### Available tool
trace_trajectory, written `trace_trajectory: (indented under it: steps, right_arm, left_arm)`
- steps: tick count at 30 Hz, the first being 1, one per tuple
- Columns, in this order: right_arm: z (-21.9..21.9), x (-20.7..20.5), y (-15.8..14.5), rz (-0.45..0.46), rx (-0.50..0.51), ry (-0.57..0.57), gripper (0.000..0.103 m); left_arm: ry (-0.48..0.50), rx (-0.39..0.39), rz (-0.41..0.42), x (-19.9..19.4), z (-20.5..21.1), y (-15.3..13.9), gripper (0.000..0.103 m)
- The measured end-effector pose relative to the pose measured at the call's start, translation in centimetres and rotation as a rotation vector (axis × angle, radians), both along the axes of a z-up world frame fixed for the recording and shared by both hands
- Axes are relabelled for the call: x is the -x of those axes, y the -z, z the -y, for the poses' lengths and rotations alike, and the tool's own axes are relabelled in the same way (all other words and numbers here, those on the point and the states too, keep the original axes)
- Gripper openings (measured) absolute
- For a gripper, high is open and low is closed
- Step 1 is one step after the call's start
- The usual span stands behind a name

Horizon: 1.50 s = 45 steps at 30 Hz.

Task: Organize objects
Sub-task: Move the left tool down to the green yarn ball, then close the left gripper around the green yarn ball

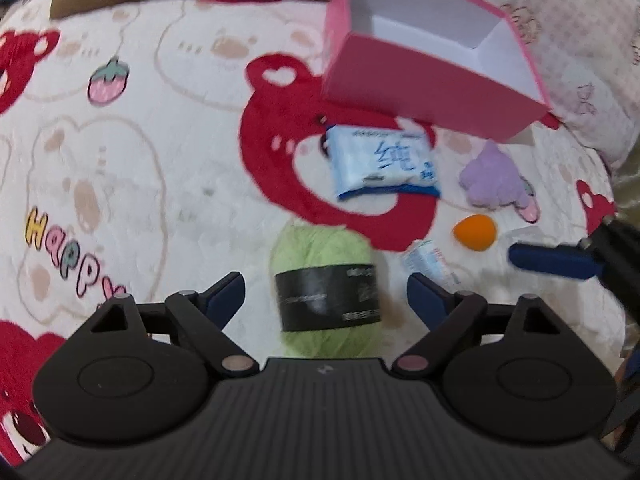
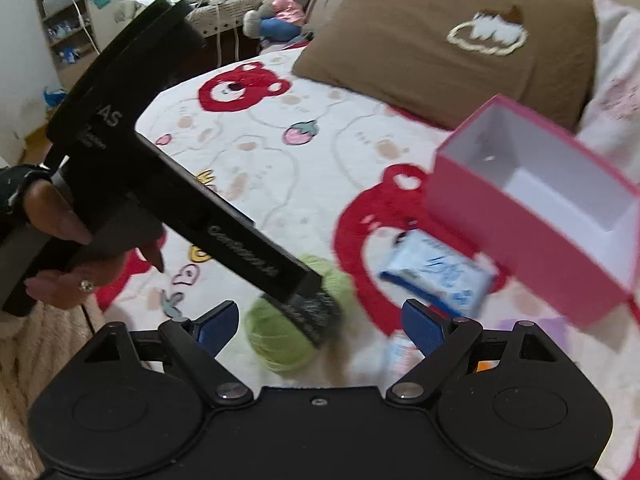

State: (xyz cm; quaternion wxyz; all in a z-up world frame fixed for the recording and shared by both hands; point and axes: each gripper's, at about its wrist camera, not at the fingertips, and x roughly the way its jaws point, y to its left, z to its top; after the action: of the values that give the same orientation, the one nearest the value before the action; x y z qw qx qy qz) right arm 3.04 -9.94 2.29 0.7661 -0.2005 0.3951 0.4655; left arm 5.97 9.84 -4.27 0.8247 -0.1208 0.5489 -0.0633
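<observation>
Fingers [image 1: 224,296] of the left gripper [image 1: 325,294] stand wide with nothing held, the green yarn ball [image 1: 324,292] lying between them: light, soft, compressible, best gripped across its black paper band [image 1: 330,298].

Both tools [image 1: 326,294] [image 2: 320,320] open, angled downward

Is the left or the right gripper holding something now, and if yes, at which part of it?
Nothing is held. The left gripper stands open around the green yarn ball without touching it. The right gripper is open too, its fingers clear of everything.
</observation>
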Motion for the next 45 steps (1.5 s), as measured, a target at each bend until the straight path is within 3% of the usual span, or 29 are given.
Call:
trace_trajectory:
  steps: [4,10,13,15,18,25,27,30,38,41,45]
  right_arm:
    - [-2.1,0.2,2.8,-0.052,0.036,-0.028,0.091]
    - [-3.4,-0.5,6.1,-0.174,0.027,-0.026,0.091]
    - [-3.2,0.0,6.7,-0.180,-0.009,-0.019,0.091]
    - [-3.2,0.4,7.1,-0.175,-0.030,-0.017,0.091]
    - [-3.4,0.2,7.9,-0.173,-0.056,0.016,0.091]
    - [-3.3,-0.4,9.1,-0.182,-0.077,0.093,0.089]
    - [-2.9,-0.8,9.3,-0.197,-0.072,0.156,0.076]
    - [-1.7,-1.8,9.4,-0.262,-0.105,0.207,0.071]
    - [-1.5,-1.4,11.0,-0.333,-0.102,0.243,0.075]
    - [-1.5,-1.5,11.5,-0.343,-0.100,0.247,0.079]
    - [-1.5,-1.8,13.0,-0.415,-0.076,0.282,0.080]
  left_arm:
    - [-0.034,0.021,-0.041,-0.4,-0.9,1.6,0.076]
    - [-0.040,0.074,-0.074,-0.4,-1.2,2.8,0.073]
    - [-0.045,0.085,-0.073,-0.2,-1.3,3.1,0.066]
    - [-0.072,0.127,-0.060,-0.1,-1.6,3.4,0.056]
    - [-0.106,0.177,-0.083,-0.4,-1.4,4.5,0.052]
    - [-0.117,0.156,-0.060,-0.2,-0.7,4.7,0.051]
    - [-0.124,0.171,-0.070,-0.2,-0.7,4.9,0.052]
    - [-0.137,0.187,-0.079,-0.1,-0.9,5.1,0.053]
    - [-0.148,0.164,-0.105,0.3,-0.5,5.7,0.060]
    - [-0.164,0.189,-0.123,0.3,-0.6,6.3,0.063]
    - [-0.142,0.187,-0.106,0.5,-0.1,6.2,0.056]
